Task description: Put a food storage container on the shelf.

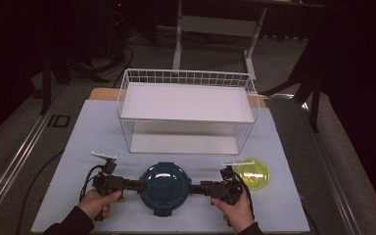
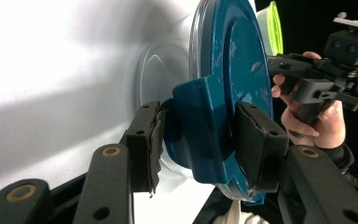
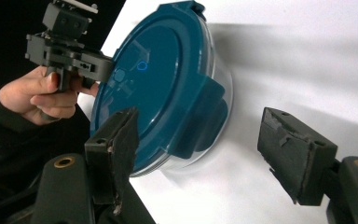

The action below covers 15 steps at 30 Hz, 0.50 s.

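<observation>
A round clear container with a teal clip-on lid (image 1: 165,186) sits on the white mat near the front edge. My left gripper (image 1: 138,185) comes in level from the left. In the left gripper view its pads (image 2: 256,140) press on both sides of the lid's left latch tab (image 2: 200,112). My right gripper (image 1: 195,187) comes in from the right. It stands open around the lid's right latch tab (image 3: 205,112): one pad (image 3: 116,140) is near the lid's top, and the other pad (image 3: 293,158) hangs well clear over the mat.
A white wire basket rack (image 1: 186,110) with two shelves stands at the back of the mat. A small yellow-green round container (image 1: 254,175) lies just right of my right gripper. The mat's front edge is close below both hands.
</observation>
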{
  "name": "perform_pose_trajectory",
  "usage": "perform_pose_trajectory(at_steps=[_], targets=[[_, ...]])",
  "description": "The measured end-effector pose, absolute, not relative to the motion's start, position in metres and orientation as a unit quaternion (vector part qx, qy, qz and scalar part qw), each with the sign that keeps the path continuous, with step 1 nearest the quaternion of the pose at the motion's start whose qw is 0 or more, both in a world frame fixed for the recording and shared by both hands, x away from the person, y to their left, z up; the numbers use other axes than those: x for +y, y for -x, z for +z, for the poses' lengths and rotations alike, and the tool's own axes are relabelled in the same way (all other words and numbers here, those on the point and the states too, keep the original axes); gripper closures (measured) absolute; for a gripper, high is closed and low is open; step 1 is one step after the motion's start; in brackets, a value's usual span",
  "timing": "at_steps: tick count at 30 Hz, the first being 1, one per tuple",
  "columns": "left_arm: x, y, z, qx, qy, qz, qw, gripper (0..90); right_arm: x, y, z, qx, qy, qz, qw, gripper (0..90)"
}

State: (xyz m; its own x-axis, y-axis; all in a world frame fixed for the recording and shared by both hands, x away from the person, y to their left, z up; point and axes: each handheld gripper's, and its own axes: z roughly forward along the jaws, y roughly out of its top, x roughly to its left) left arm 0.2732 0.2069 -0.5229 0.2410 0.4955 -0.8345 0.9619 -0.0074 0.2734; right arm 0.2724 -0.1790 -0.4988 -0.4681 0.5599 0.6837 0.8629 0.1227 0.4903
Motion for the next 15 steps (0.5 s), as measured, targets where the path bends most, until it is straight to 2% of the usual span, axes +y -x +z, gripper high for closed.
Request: perform_pose_trajectory(at_steps=[15], targets=[[0.203,-0.262,-0.513,0.510,-0.695,-0.233,0.450,54.4,-0.170,-0.277,-0.517,-0.712,0.508,-0.430,0.222,35.2]])
